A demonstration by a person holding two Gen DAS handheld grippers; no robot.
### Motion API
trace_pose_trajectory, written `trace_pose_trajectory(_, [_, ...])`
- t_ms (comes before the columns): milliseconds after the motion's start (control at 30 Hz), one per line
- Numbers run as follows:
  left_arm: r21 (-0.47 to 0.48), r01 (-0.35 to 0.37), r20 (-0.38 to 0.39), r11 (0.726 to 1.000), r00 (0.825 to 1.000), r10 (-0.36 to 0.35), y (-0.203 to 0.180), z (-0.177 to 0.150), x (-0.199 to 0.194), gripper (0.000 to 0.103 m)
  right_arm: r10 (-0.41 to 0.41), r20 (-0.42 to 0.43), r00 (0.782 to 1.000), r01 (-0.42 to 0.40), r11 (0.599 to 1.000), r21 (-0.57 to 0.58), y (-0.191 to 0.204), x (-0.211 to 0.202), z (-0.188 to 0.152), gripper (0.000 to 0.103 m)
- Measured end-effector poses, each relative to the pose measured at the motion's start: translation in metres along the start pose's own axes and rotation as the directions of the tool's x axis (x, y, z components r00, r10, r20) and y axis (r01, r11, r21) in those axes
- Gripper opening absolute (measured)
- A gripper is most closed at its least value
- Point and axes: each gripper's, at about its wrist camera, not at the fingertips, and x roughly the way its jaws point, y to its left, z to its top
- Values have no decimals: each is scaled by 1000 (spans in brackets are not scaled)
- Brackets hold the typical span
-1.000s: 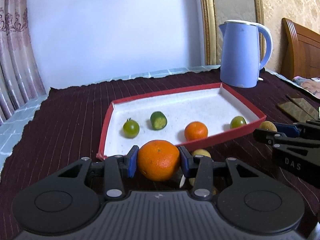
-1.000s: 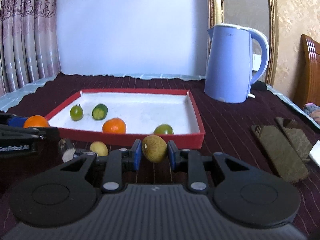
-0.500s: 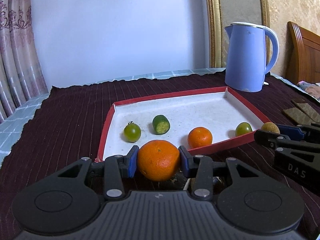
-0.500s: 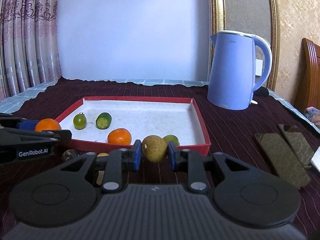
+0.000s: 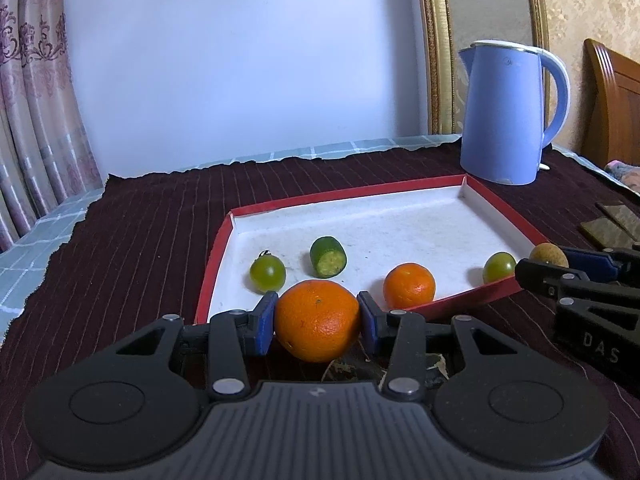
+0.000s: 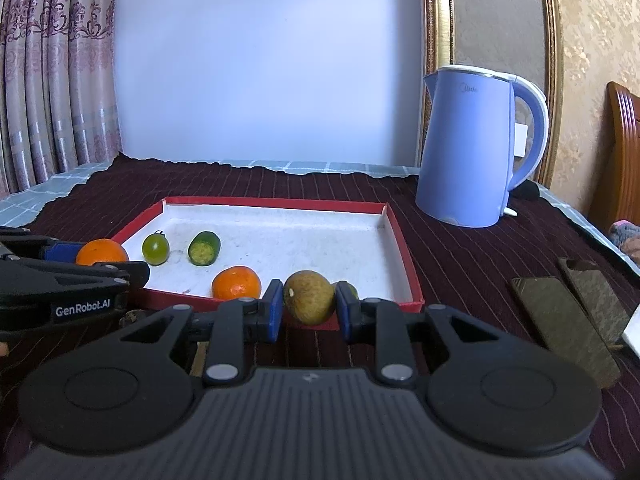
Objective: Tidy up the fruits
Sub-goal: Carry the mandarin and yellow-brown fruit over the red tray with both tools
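orange (image 5: 317, 325) between left fingers (image 5: 262, 322) | brown fruit (image 6: 309, 297) between right fingers (image 6: 273, 310)

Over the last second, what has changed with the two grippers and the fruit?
Both grippers rose and came nearer the red tray: the loose pale fruit below them dropped out of sight. The left gripper stayed shut on the big orange, the right gripper on the brownish fruit. Nothing was released. The four fruits in the tray and the blue kettle kept their places.
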Motion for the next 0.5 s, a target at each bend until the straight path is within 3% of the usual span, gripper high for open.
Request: trace_pose_trajectory(500, [23,-26,-1,999,1000,26,-5,12,7,42,-5,6,1000,5,1000,-12,0,8,13,26])
